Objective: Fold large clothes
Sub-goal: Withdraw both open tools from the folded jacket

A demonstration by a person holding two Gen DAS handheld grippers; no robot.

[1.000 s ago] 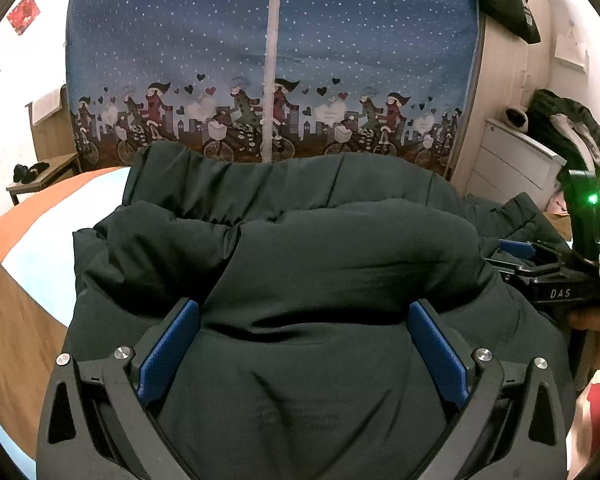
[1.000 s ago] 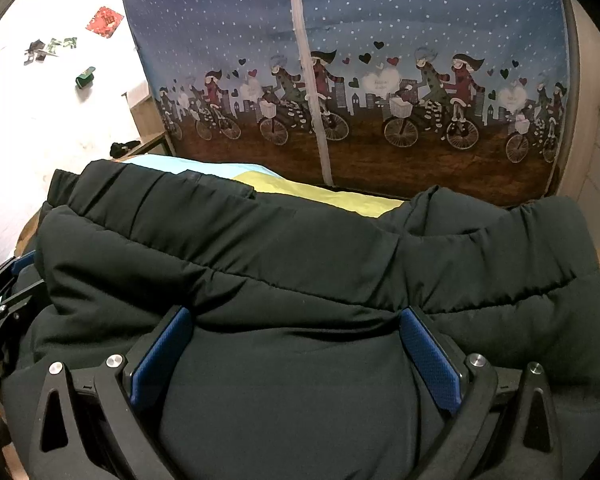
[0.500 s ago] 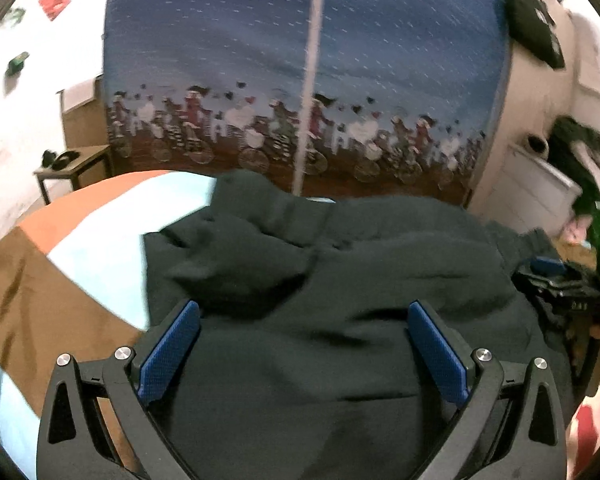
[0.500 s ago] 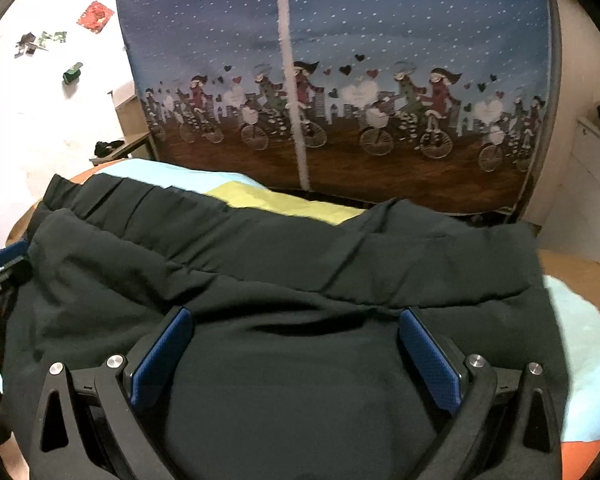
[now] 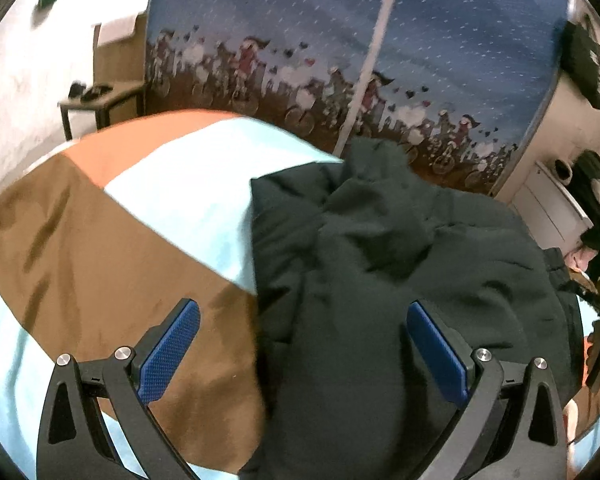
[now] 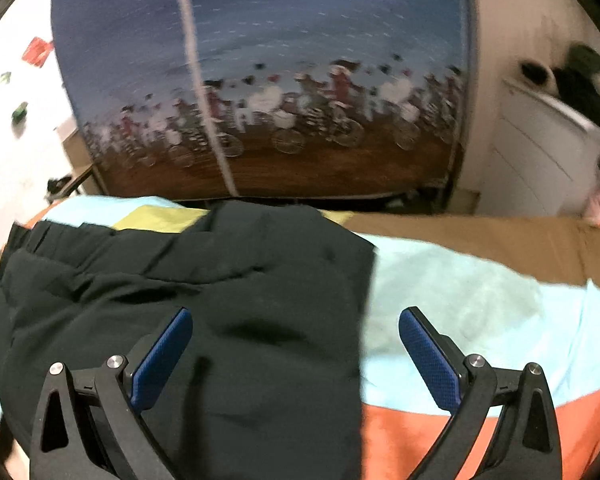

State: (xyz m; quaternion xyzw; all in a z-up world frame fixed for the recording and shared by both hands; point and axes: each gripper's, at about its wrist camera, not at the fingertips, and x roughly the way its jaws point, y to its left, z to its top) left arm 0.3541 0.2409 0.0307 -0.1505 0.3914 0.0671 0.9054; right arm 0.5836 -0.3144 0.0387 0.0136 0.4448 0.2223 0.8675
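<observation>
While the dark green padded jacket (image 5: pixel 400 280) lies bunched and folded on the striped bedspread (image 5: pixel 100 248), both grippers hang above it with jaws spread wide and nothing between the blue pads. Left gripper (image 5: pixel 302 344): straddles the jacket's left edge, left pad over brown cloth, right pad over the jacket. Right gripper (image 6: pixel 296 354): straddles the jacket's right edge, left pad over the jacket, right pad over the pale blue stripe; a cyclist-print fabric wardrobe (image 6: pixel 280 100) stands behind the bed.
</observation>
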